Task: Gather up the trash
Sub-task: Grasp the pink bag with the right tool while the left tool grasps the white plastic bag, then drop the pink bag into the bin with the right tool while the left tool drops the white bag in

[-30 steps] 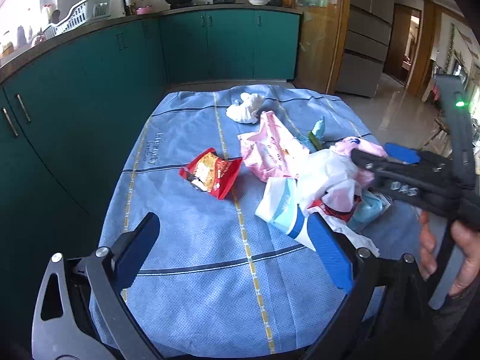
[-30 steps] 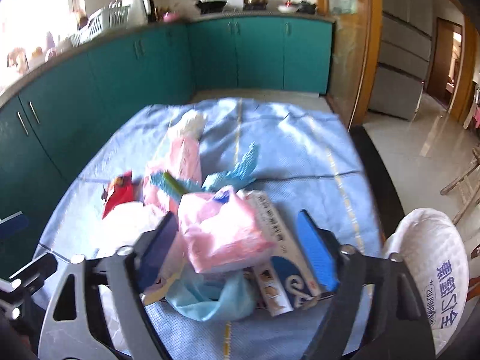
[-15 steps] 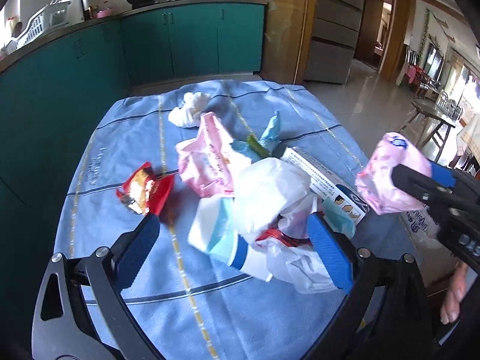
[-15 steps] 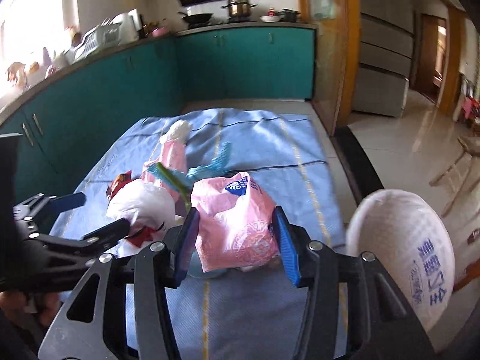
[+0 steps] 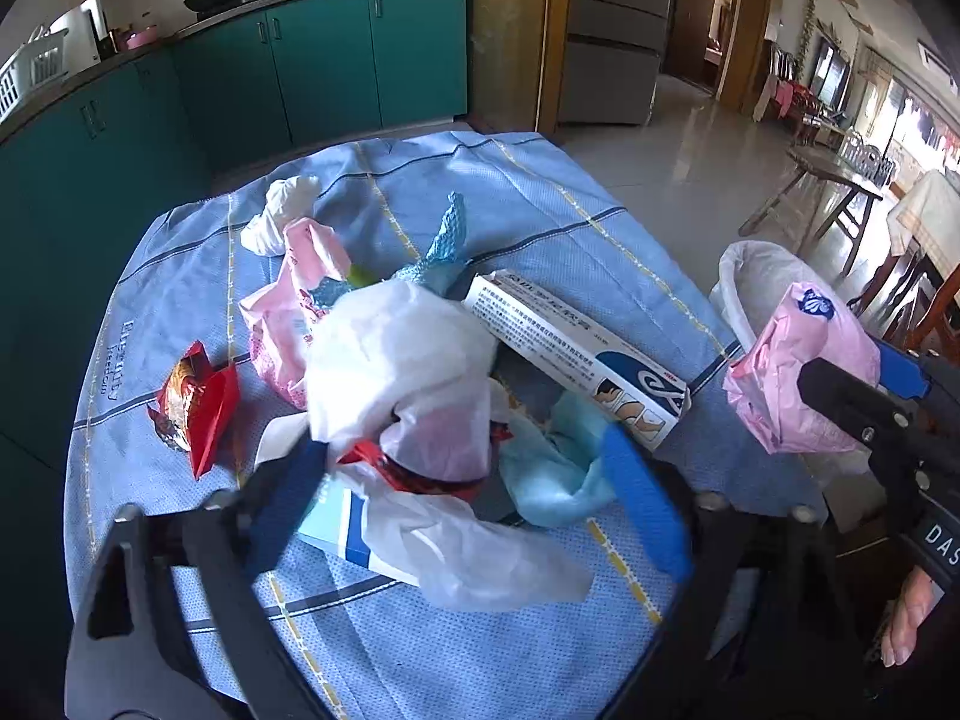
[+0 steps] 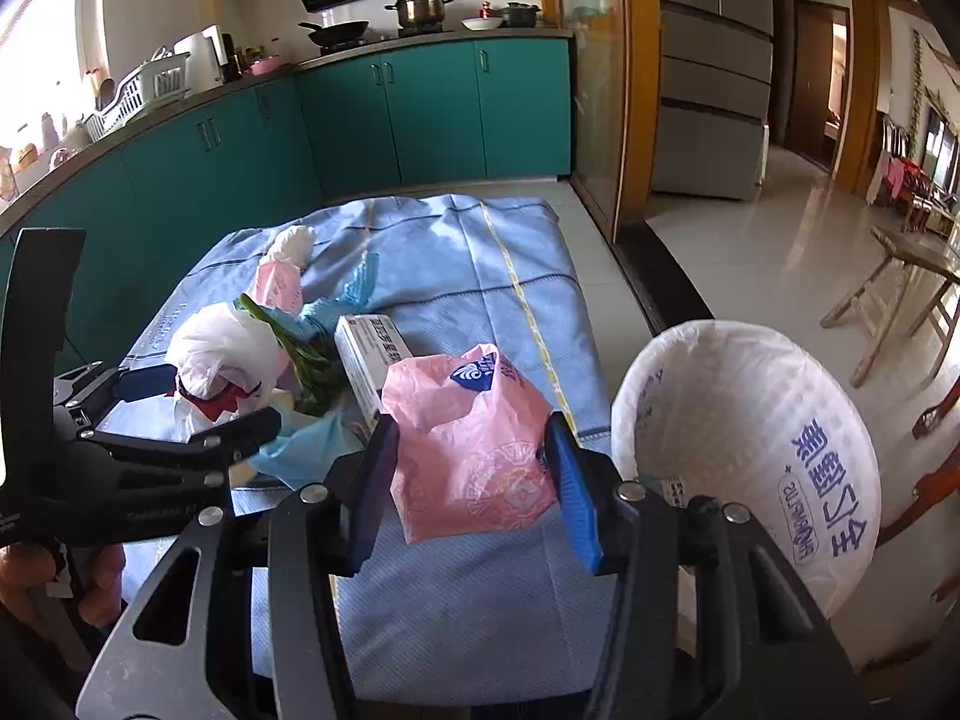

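My right gripper [image 6: 474, 480] is shut on a pink plastic bag [image 6: 468, 450], held above the table's right edge next to the white-lined trash bin [image 6: 750, 438]. The bag [image 5: 798, 372] and bin [image 5: 756, 276] also show in the left wrist view. My left gripper [image 5: 474, 480] is open around a crumpled white bag [image 5: 408, 372] with red wrapper scraps, low over the trash pile on the blue tablecloth [image 5: 540, 204]. A white medicine box [image 5: 576, 354], light blue wad [image 5: 558, 468], pink packet [image 5: 288, 312], red snack wrapper [image 5: 198, 402] and white tissue [image 5: 282, 210] lie there.
Teal kitchen cabinets [image 6: 420, 114] run along the left and far side, with pots on the counter. Tiled floor and wooden furniture [image 6: 888, 288] lie to the right of the table.
My right gripper closed on the pink bag, lifted it off the pile and carried it right toward the bin. My left gripper moved forward over the white bag.
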{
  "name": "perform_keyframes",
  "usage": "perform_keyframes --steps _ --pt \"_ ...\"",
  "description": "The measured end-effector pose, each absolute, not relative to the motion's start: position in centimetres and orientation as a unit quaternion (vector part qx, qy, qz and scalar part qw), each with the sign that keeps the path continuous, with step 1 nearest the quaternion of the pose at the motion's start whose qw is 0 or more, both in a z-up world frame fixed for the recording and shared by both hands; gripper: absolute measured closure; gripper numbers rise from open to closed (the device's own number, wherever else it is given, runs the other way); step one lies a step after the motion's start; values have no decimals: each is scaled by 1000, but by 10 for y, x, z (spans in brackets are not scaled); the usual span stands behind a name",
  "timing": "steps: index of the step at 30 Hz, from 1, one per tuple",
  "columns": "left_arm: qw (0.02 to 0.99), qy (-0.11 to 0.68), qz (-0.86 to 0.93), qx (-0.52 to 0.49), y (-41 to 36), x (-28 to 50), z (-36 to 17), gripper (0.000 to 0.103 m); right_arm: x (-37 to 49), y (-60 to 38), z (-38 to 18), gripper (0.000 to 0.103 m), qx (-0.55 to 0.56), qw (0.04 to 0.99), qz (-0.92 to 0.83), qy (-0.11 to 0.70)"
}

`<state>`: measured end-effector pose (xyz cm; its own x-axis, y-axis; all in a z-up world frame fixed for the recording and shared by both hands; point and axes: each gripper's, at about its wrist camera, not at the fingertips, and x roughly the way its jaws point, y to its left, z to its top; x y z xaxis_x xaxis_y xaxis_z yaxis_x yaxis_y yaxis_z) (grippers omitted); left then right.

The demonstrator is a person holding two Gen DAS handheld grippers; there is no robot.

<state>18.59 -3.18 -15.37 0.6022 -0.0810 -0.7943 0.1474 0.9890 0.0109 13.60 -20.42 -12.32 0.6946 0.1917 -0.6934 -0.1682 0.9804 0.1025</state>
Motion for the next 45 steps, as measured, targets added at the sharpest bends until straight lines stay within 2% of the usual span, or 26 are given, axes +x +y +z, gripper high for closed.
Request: perform_keyframes --steps 2,5,8,18,29,37,39,41,45 --pt "890 449 -64 38 -31 187 -156 50 136 -207 -124 53 17 920 94 380" --pt "891 448 -61 34 -28 186 -155 62 135 -210 -126 53 20 920 91 382" --pt "894 443 -57 30 -24 183 -149 67 134 -212 -125 53 20 920 86 381" --pt "919 392 -44 22 -15 161 -106 68 127 -224 -112 53 21 930 72 361" --pt "936 340 -91 35 -49 152 -65 68 107 -296 -74 53 45 952 -19 302" --pt "924 334 -180 53 -124 165 -66 68 99 -347 -68 53 63 949 -101 292" --pt "915 341 -208 59 -149 170 -73 68 95 -356 -71 53 62 946 -120 293" --pt "910 339 -227 78 -179 173 -82 63 90 -367 -74 53 69 944 -127 296" --pt "893 347 -266 106 -234 183 -104 62 78 -386 -83 53 82 938 -147 303"
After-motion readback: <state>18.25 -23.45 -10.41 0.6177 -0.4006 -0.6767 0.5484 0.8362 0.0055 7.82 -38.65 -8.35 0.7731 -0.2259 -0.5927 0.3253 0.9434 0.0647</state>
